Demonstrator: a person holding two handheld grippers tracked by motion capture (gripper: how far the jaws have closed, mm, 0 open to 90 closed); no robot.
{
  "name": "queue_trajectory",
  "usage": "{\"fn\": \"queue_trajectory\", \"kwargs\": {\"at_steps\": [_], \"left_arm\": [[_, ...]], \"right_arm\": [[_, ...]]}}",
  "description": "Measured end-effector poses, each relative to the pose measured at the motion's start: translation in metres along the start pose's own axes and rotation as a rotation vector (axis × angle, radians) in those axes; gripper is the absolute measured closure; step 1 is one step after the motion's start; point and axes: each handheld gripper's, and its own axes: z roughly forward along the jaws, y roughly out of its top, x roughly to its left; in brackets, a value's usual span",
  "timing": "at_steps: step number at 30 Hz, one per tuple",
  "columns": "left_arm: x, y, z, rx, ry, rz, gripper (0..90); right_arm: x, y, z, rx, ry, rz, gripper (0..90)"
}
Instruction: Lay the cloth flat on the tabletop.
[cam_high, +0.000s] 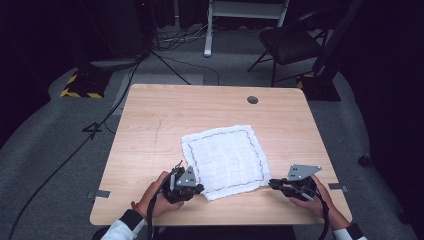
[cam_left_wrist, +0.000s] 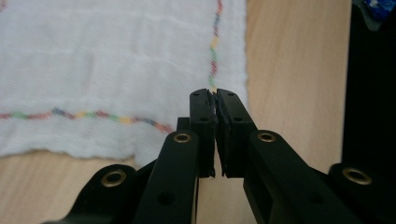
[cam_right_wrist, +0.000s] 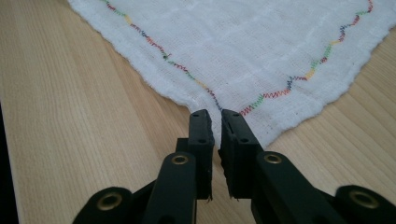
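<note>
Jaws of your left gripper (cam_left_wrist: 215, 100) are pinched on the cloth's (cam_high: 227, 159) near corner; your right gripper (cam_right_wrist: 215, 120) clamps the other near corner. Cloth lies flat at frame centre on the table (cam_high: 150, 115). You're at the grasp step; next, lift both corners evenly and fold away.

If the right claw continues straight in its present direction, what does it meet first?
The right claw points at the near corner of the white cloth. It would meet that corner first; it seems already at it, though depth is unclear.
</note>
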Motion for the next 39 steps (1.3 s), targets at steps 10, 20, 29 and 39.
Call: {"fn": "queue_trajectory", "kwargs": {"at_steps": [10,20,29,39], "left_arm": [[0.014,-0.002,-0.003,-0.079,0.066,-0.076,61.7],[0.036,-0.008,0.031,-0.008,0.076,-0.149,26.1],[0.017,-0.012,0.031,0.035,0.089,-0.14,24.2],[0.029,-0.013,0.004,-0.069,0.131,-0.204,20.0]], "right_arm": [[-0.013,0.003,0.004,-0.018,-0.102,0.08,55.4],[-0.028,0.002,0.027,0.069,-0.115,0.071,48.6],[-0.022,-0.015,0.01,0.073,-0.123,0.126,46.2],[-0.013,-0.027,-0.01,0.084,-0.173,0.124,43.5]]}}
